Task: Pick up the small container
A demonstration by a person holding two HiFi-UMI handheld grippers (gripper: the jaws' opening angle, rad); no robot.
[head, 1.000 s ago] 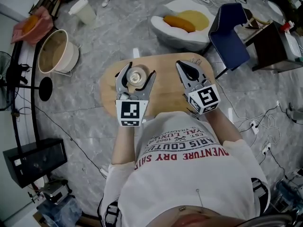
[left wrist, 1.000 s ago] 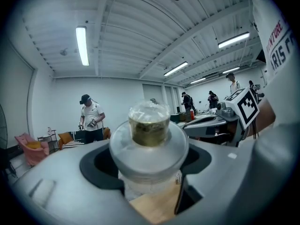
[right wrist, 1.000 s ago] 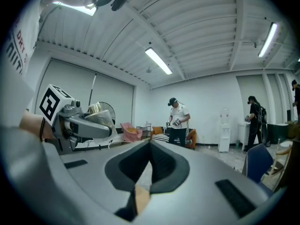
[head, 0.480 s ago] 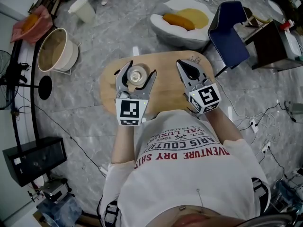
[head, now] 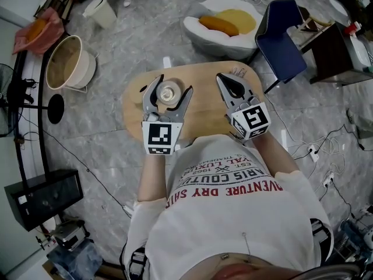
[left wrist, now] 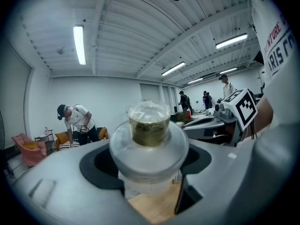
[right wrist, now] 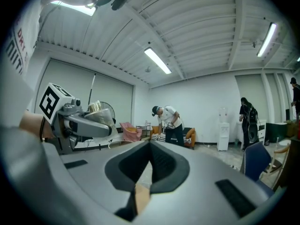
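The small container (head: 168,92), a clear lidded cup with yellowish contents, sits between the jaws of my left gripper (head: 171,86) over the oval wooden table (head: 204,112). In the left gripper view the small container (left wrist: 149,139) fills the gap, and both grey fingers (left wrist: 61,182) press on its sides. The right gripper view shows the left gripper (right wrist: 93,123) holding the container (right wrist: 96,108) up off the tabletop. My right gripper (head: 226,79) hovers over the table's right part, its jaws together with nothing between them (right wrist: 150,149).
A white beanbag with an orange cushion (head: 224,25) lies beyond the table. A blue chair (head: 282,39) and a dark side table (head: 344,57) stand at the right. A round tub (head: 67,63) is at the left, a black box (head: 44,197) lower left. Cables run over the floor.
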